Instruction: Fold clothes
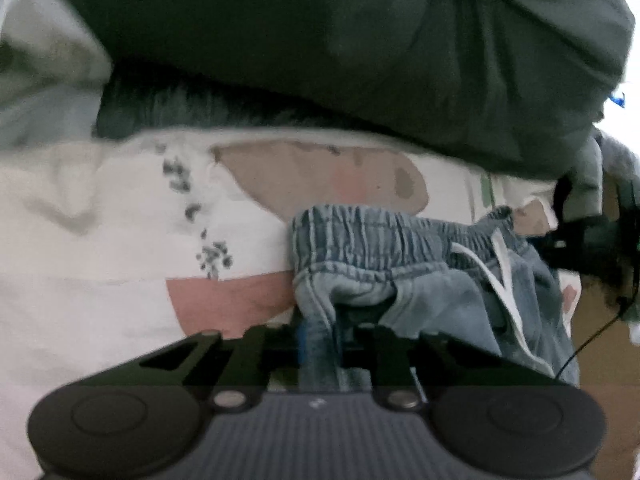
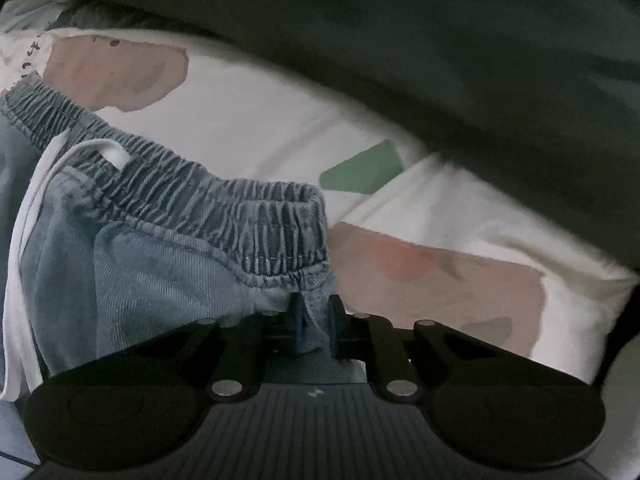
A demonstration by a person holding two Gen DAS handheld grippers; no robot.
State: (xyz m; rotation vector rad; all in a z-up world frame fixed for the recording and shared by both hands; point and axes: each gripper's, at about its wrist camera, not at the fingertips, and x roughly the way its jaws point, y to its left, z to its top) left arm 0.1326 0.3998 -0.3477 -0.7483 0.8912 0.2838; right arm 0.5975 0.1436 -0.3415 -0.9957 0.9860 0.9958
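left gripper (image 1: 320, 336) pinches denim shorts (image 1: 400, 248) | right gripper (image 2: 314, 320) pinches waistband (image 2: 224, 208)

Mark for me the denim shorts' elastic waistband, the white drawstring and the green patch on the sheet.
elastic waistband (image 2: 208, 196), right wrist view, on the gathered band's middle.
white drawstring (image 2: 24, 248), right wrist view, on the long hanging stretch.
green patch (image 2: 362, 170), right wrist view, on the middle of the printed shape.

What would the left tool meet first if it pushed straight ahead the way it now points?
Beyond the denim shorts it already pinches, the left tool would likely meet the patterned white sheet; depth is unclear.
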